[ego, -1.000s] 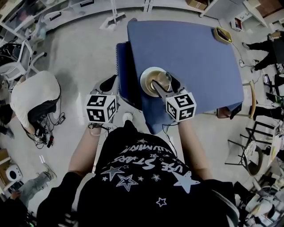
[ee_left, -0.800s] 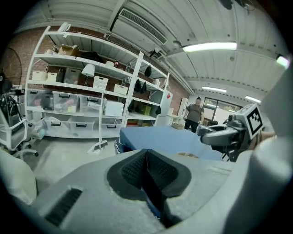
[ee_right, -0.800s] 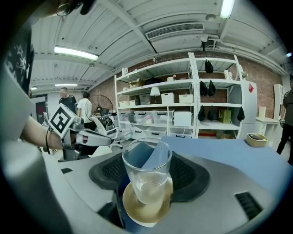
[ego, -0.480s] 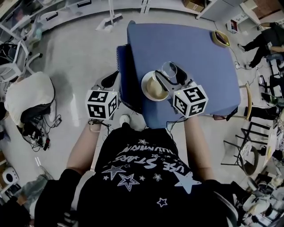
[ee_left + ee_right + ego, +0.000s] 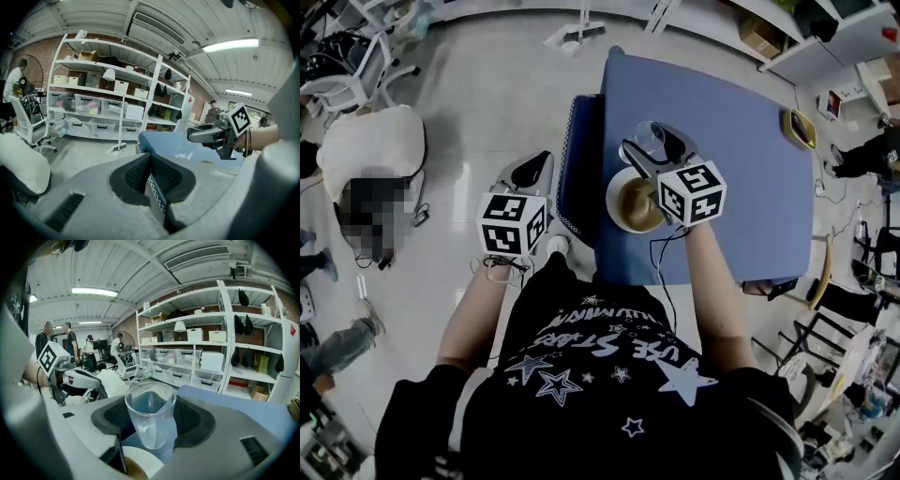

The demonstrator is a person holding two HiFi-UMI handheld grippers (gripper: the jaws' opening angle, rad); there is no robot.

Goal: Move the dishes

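My right gripper (image 5: 652,145) is shut on a clear drinking glass (image 5: 647,137) and holds it over the blue table (image 5: 722,178). In the right gripper view the glass (image 5: 150,418) stands upright between both black pads. A white plate with a brown centre (image 5: 630,204) lies on the table just under that gripper's body, and its rim (image 5: 140,464) shows below the glass. My left gripper (image 5: 528,174) hangs over the floor left of the table. Its pads (image 5: 136,174) meet at the tips with nothing between them.
A yellow-rimmed dish (image 5: 799,127) sits at the table's far right corner. The tablecloth's trimmed edge (image 5: 570,169) hangs at the left side. A white office chair (image 5: 370,141) and a blurred person are on the floor at left. Storage shelves (image 5: 103,103) line the back wall.
The right gripper has carried the glass off the plate toward the far side of the table. The left gripper has hardly shifted.
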